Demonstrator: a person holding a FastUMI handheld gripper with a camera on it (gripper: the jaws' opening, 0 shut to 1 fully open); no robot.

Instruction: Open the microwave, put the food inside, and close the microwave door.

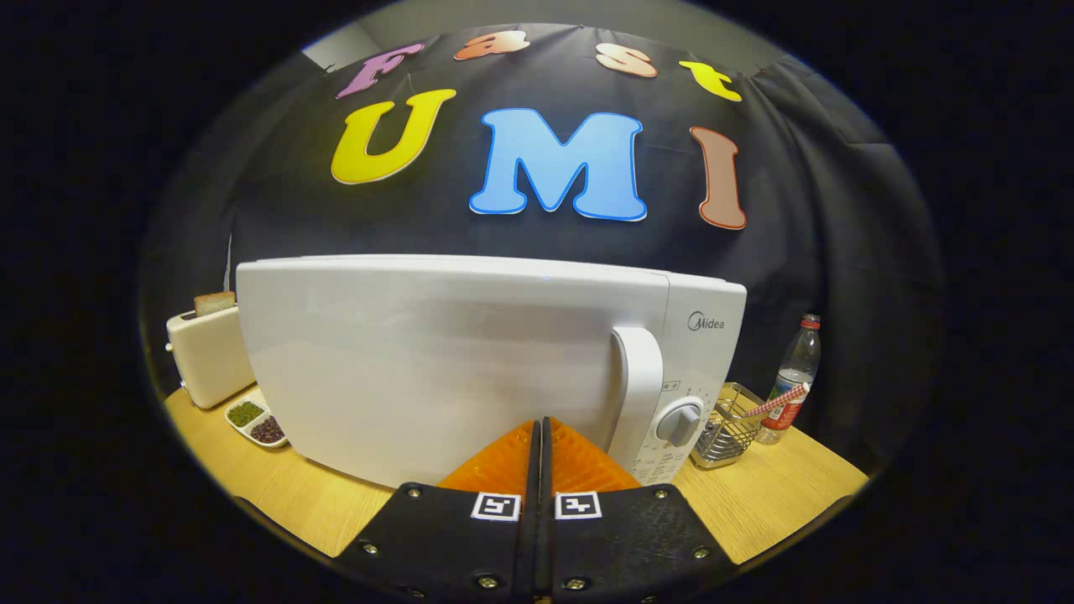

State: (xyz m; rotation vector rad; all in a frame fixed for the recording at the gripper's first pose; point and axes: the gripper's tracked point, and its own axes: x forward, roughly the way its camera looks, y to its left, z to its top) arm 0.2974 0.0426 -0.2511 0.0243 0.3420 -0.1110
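A white microwave (470,352) stands on the wooden table (780,503) just ahead of my fingers, its door shut. The door's upright white handle (638,394) is on the right side of the door, a little right of my fingertips. A round dial (678,424) sits on the control panel beside the handle. My gripper (537,424) is shut, the two fingers pressed together with nothing between them, and their tips are very near or touching the lower part of the door. Whether they touch it I cannot tell.
A cream toaster (205,356) with a slice of bread (215,302) in it stands left of the microwave. A white two-part dish (256,421) of beans lies in front of it. To the right are a wire basket (728,436) and a plastic bottle (793,377).
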